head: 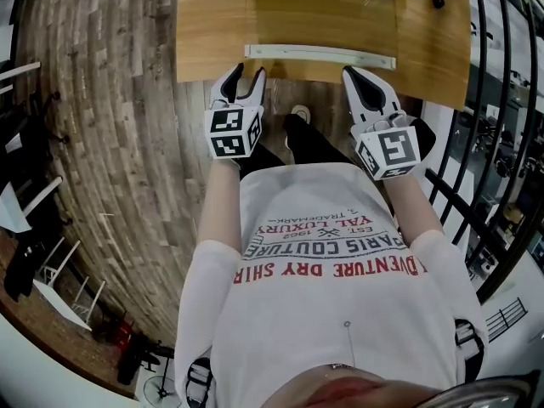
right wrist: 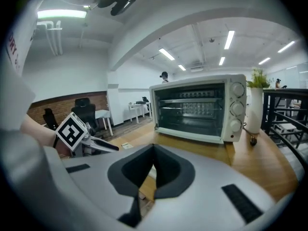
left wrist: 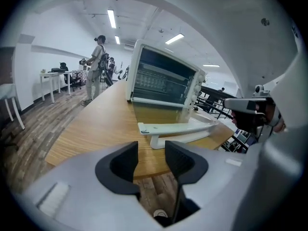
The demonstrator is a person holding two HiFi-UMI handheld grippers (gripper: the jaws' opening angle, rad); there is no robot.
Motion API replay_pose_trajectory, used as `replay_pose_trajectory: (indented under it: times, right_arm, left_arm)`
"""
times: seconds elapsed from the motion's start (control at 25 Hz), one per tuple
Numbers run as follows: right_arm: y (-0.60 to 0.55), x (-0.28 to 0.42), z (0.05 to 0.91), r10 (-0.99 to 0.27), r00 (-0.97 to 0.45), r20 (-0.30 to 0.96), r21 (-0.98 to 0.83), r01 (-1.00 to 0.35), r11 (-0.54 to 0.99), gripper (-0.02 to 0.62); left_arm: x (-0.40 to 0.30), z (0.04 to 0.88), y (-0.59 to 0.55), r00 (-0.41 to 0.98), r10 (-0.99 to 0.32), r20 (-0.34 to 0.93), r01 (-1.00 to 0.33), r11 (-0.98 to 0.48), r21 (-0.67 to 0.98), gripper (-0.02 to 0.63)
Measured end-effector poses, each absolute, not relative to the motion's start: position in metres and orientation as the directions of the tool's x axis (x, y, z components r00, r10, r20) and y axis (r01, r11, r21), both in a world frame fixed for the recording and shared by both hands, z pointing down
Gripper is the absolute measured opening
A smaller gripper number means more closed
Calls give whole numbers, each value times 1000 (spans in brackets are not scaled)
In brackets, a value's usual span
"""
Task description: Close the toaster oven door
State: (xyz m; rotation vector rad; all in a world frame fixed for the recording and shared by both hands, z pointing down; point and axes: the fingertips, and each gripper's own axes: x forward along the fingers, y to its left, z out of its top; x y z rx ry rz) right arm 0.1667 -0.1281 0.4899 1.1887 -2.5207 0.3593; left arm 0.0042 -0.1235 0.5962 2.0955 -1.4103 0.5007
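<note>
Nearest the person, both grippers hang just short of the near edge of the wooden surface [head: 204, 24], over the plank floor and touching nothing. The left gripper [head: 246, 79] has its jaws parted by a modest gap, and its own view shows only the surface edge and floor through that gap, so it holds nothing. The right gripper [head: 367, 87] has its jaws brought together at the tips, with nothing caught between them. Just beyond the tips, along the near edge, runs the pale handle [head: 323, 55] of the toaster oven door [head: 319, 19]. The door is dropped fully open and lies flat, its glass showing the wood beneath. The left gripper view shows the handle [left wrist: 173, 128] raised a little above the surface on its brackets. Farther back, toward the far edge, stands the toaster oven [left wrist: 163, 78] itself, with its cavity and racks exposed and its knobs [right wrist: 236, 107] down the right side. By my reading the closing has not begun; this is the approach, with both grippers lined up near the handle's two ends. The next move seems to call for getting a jaw tip, or a parted pair of jaws, under or around the handle bar. The door would then need to swing up and away on its hinge until it meets the oven front. That push should be gentle enough not to shove the oven back.
</note>
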Motion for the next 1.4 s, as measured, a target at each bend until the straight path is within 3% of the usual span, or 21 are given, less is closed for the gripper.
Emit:
replay_pose_trajectory:
  times: [0.52,0.72,1.4]
  right_arm:
    - [-137,180,516,-681,-584,443,-93,-785,613,-12]
    - [-141,188,516,-684,-577,447,-104,-792,601,-12]
    - [-145,207,470,-757,-543,362,-88,-829,552,-12]
  left_arm:
    - [17,614,-150,317,-721,616,-948,-231,219,178]
    - [21,615,-153,319,-714,623,-948,-245,204,97]
    - [19,583,-153,285,-720,633,-958,-216,186,92]
